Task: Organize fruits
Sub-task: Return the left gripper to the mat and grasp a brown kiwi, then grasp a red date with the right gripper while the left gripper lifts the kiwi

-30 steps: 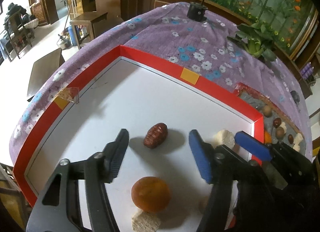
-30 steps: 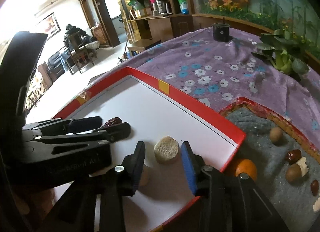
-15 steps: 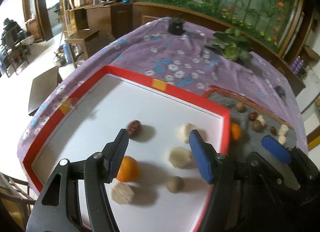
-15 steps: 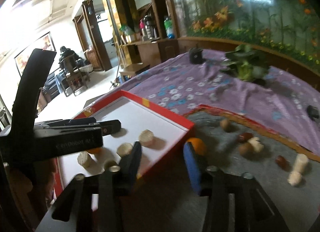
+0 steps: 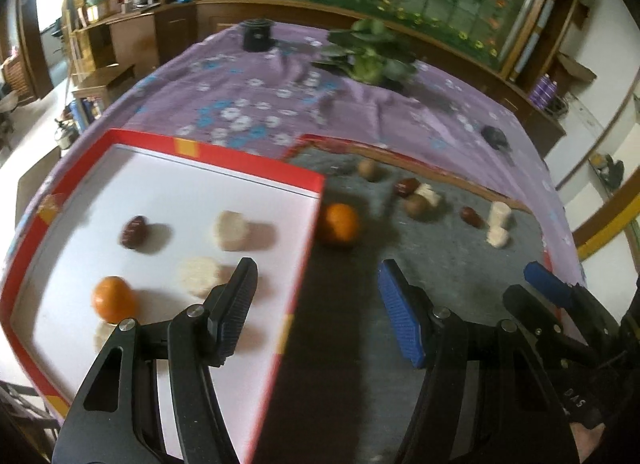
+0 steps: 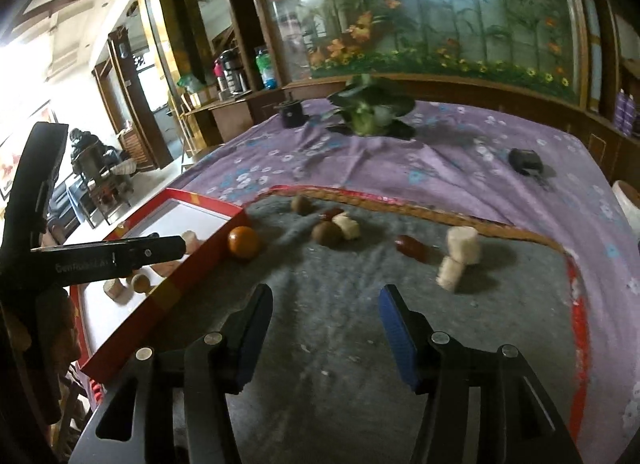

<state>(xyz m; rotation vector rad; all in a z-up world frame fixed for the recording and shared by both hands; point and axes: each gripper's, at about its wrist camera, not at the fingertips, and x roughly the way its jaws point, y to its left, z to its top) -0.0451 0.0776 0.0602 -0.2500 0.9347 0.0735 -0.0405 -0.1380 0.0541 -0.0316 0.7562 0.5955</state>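
Both grippers are empty: the left gripper (image 5: 316, 300) spread wide, the right gripper (image 6: 326, 318) opening over the grey mat (image 6: 320, 304). Only the left wrist view shows the whole red-rimmed tray (image 5: 256, 162), holding 1 orange (image 5: 114, 299), 1 date (image 5: 134, 231) and pale pieces. Another orange (image 6: 243, 242) sits on the mat against the tray.

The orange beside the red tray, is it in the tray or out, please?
Out: the orange rests on the grey mat, against the red tray wall's outside.
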